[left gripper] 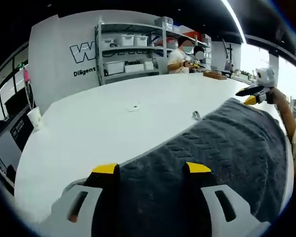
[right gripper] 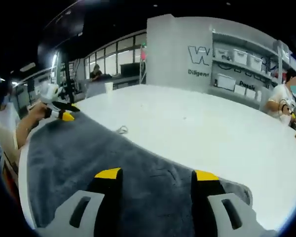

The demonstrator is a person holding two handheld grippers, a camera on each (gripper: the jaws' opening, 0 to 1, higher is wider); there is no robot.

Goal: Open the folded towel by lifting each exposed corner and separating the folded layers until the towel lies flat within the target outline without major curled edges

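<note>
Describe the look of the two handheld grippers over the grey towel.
Both match. The left gripper and right gripper each have two black jaws with yellow tips, rising from light grey bodies with slotted openings. Seen from across the grey towel, each carries a whitish box on top. No sleeve is discernible.

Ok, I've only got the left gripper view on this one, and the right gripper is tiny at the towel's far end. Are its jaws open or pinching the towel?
Observer: Open. In the right gripper view, the right gripper has its jaws apart over the grey towel, with nothing clamped between them.
Operator: Is the towel corner beside it curled?
Observer: No, that corner looks flat on the white table.
Operator: How does the left gripper look from there?
Observer: The left gripper sits at the towel's opposite end, held by a hand.
</note>
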